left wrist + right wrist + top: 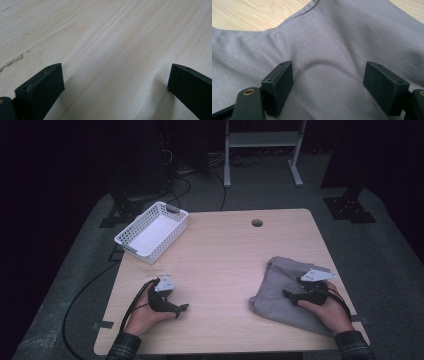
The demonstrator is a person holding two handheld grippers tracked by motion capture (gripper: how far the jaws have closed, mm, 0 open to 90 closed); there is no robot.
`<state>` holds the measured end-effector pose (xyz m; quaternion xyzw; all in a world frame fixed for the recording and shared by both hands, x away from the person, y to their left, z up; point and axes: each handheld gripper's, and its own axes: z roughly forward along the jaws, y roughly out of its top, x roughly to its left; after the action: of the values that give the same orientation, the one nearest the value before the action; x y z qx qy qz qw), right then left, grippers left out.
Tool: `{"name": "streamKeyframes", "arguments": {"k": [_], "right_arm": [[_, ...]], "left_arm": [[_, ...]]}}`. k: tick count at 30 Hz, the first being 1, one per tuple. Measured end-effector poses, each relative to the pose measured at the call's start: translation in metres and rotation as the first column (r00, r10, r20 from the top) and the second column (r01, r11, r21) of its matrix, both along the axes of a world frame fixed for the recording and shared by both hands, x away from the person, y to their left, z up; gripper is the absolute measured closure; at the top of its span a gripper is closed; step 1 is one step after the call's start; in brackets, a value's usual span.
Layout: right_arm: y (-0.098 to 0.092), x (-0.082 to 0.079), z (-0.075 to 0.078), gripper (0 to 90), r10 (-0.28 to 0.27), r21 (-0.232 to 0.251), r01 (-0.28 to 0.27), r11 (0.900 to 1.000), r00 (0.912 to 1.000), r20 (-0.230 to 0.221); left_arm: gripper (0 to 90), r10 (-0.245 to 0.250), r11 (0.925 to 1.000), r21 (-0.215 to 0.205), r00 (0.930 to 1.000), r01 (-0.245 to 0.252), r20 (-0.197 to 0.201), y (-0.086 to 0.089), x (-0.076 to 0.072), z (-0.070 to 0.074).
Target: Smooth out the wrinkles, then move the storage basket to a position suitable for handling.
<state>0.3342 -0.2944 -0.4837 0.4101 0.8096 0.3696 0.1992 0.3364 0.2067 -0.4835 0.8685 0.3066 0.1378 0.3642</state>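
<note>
A grey folded cloth (280, 290) lies on the right side of the light wooden table (225, 270). My right gripper (289, 295) rests on top of it, open, its black jaws spread over a soft ridge of the grey cloth (329, 50) with nothing pinched. My left gripper (181, 310) sits low over the bare table near the front left, open; in the left gripper view its fingers (42, 87) stand wide apart above bare wood (112, 55).
A white plastic basket (151, 231) stands at the table's back left corner and looks empty. A round cable hole (257, 223) is near the back edge. A white frame (262, 145) stands on the floor behind the table.
</note>
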Motion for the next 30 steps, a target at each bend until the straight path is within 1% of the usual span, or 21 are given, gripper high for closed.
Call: {"name": "streamKeyframes", "arguments": {"k": [3,4,6,7,10,12,15,17,21,23,27,30], "right_arm": [[0.000,0.000,0.000,22.1,0.000,0.001,0.000,1.000,1.0000,0.000],[0.000,0.000,0.000,22.2,0.000,0.001,0.000,1.000,1.0000,0.000],[0.000,0.000,0.000,22.2,0.000,0.001,0.000,1.000,1.0000,0.000],[0.000,0.000,0.000,22.2,0.000,0.001,0.000,1.000,1.0000,0.000],[0.000,0.000,0.000,22.1,0.001,0.003,-0.001,1.000,1.0000,-0.002],[0.000,0.000,0.000,22.1,0.002,0.004,-0.002,1.000,1.0000,-0.003],[0.000,0.000,0.000,22.2,0.002,0.004,-0.002,1.000,1.0000,-0.003],[0.000,0.000,0.000,22.1,0.002,0.004,-0.002,1.000,1.0000,-0.003],[0.000,0.000,0.000,22.1,0.003,0.003,-0.003,1.000,1.0000,-0.001],[0.000,0.000,0.000,22.2,0.003,0.003,-0.003,1.000,1.0000,-0.003],[0.000,0.000,0.000,22.1,0.004,0.005,-0.004,1.000,1.0000,-0.003],[-0.001,0.001,0.000,22.2,0.005,0.006,-0.005,1.000,1.0000,-0.005]], "left_arm": [[1.7,0.009,1.0000,-0.002,1.0000,-0.009,0.003,0.001,0.000,0.000],[3.4,0.015,0.9998,-0.010,0.9999,-0.015,0.006,0.001,0.000,0.000],[7.7,0.017,0.9998,-0.012,0.9998,-0.016,0.011,0.003,0.001,0.001],[11.4,0.020,0.9997,-0.014,0.9997,-0.020,0.012,0.004,0.002,0.002],[17.1,0.025,0.9997,-0.002,0.9997,-0.025,0.007,0.006,0.004,0.005],[21.9,0.021,0.9997,0.014,0.9997,-0.021,0.016,0.007,0.006,0.008],[27.8,0.028,0.9995,0.013,0.9994,-0.028,0.023,0.009,0.009,0.014],[30.9,0.042,0.9991,0.001,0.9989,-0.042,0.023,0.011,0.012,0.019],[35.6,0.082,0.9966,-0.017,0.9960,-0.081,0.036,0.017,0.021,0.030],[39.6,0.081,0.9963,-0.030,0.9958,-0.080,0.042,0.019,0.027,0.035],[38.8,0.098,0.9948,-0.036,0.9928,-0.095,0.069,0.022,0.036,0.047],[38.9,0.107,0.9934,-0.051,0.9905,-0.103,0.086,0.023,0.043,0.056]]}}
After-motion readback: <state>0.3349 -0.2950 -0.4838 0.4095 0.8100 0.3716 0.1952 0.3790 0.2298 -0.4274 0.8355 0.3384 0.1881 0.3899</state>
